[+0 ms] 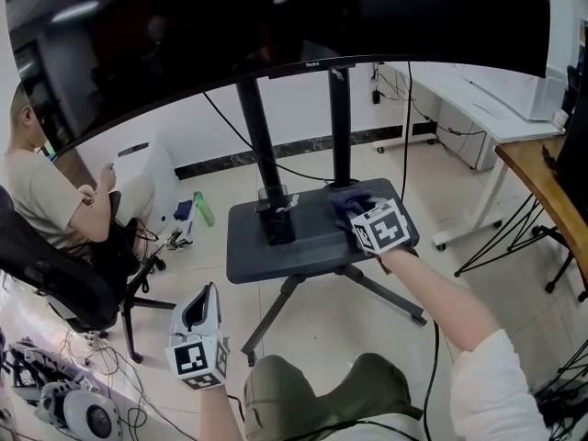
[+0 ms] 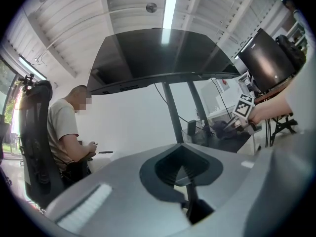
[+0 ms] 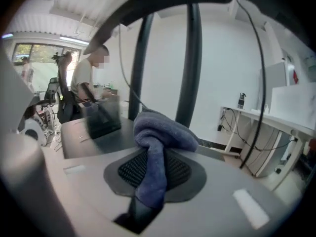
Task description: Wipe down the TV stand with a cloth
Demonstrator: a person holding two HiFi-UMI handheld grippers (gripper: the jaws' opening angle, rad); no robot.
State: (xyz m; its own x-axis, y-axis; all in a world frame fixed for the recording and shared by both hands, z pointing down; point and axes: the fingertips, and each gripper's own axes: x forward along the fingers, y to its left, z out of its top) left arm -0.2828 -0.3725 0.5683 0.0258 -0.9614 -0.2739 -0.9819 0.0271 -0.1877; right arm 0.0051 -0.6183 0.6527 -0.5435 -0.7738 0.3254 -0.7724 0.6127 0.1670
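1. The right gripper (image 1: 360,217) is clamped on the cloth (image 3: 160,132), which bunches ahead of its jaws at the 2 o'clock corner of the shelf (image 1: 276,260).
2. Bare shelf stretches toward 9 o'clock, along its long axis.
3. The right arm reaches forward. The left gripper (image 1: 200,315), jaws together and empty, hangs at 7 o'clock, well apart.

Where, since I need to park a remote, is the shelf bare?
The shelf is bare on its left side and along the front, up to the black box. The right rear is crowded: the right hand-held gripper holds a cloth there, beside the posts.
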